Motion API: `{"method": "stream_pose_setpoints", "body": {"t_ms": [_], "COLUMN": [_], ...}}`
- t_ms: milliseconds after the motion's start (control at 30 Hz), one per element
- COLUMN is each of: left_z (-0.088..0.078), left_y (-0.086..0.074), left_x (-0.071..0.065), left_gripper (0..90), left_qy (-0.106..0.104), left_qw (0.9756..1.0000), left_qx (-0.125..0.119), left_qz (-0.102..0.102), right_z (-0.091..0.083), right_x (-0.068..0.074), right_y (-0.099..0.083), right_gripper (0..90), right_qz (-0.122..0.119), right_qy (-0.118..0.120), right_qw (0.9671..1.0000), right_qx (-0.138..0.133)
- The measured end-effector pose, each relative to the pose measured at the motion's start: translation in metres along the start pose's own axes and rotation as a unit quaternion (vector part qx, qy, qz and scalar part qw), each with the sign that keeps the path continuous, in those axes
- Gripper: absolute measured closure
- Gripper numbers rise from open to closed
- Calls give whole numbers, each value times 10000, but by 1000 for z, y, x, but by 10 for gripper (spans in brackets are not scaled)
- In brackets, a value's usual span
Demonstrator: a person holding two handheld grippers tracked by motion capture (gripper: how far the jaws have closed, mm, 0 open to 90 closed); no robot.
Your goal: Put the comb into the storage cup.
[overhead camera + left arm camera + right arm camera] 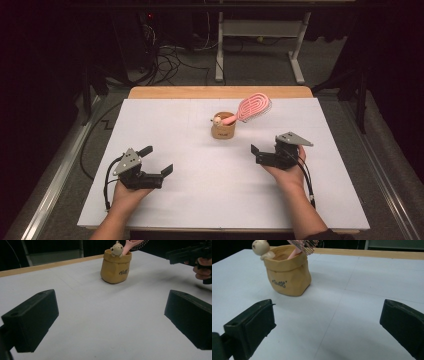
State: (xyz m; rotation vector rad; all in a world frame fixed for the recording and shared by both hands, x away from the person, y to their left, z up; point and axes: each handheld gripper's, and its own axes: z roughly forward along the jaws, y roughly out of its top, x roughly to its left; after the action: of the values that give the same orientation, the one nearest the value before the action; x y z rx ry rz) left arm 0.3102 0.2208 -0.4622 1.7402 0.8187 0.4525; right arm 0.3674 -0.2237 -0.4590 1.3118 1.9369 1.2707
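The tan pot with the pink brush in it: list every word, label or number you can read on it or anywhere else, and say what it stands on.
Dark cursive lettering on the front of the tan pot: one short word, too blurred to read for certain.
Pink brush: no text to be seen.
Small animal figure on the pot's rim: no text.
White table, left gripper, right gripper: no legible marks.

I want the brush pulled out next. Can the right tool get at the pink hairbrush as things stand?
Probably yes. The right tool is open, the hairbrush leans out of the pot toward that side, and bare table lies between.
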Motion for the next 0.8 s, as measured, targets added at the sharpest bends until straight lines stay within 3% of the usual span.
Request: {"method": "stream_pose_setpoints", "body": {"t_ms": [267, 400, 500, 633, 800], "left_z": [1, 1, 1, -3, -14], "left_y": [1, 4, 6, 4, -9], "left_x": [-2, -4, -5, -12, -14], "left_gripper": [0, 0, 0, 0, 0], "left_qy": [-32, -21, -3, 55, 98], "left_qw": [9999, 9999, 9999, 9994, 9999], "left_qx": [76, 106, 56, 309, 105], "left_qz": [67, 52, -158, 133, 92], "right_z": [-40, -58, -72, -90, -110], "right_x": [-1, -4, -6, -11, -13], "right_y": [-24, -36, -43, -50, -58], "right_gripper": [3, 3, 3, 3, 3], "right_qz": [-161, -260, -341, -388, -405], "right_qy": [127, 83, 12, -52, -155], "right_qw": [9995, 9992, 9989, 9983, 9973], "right_qx": [-250, -291, -333, -436, -597]}}
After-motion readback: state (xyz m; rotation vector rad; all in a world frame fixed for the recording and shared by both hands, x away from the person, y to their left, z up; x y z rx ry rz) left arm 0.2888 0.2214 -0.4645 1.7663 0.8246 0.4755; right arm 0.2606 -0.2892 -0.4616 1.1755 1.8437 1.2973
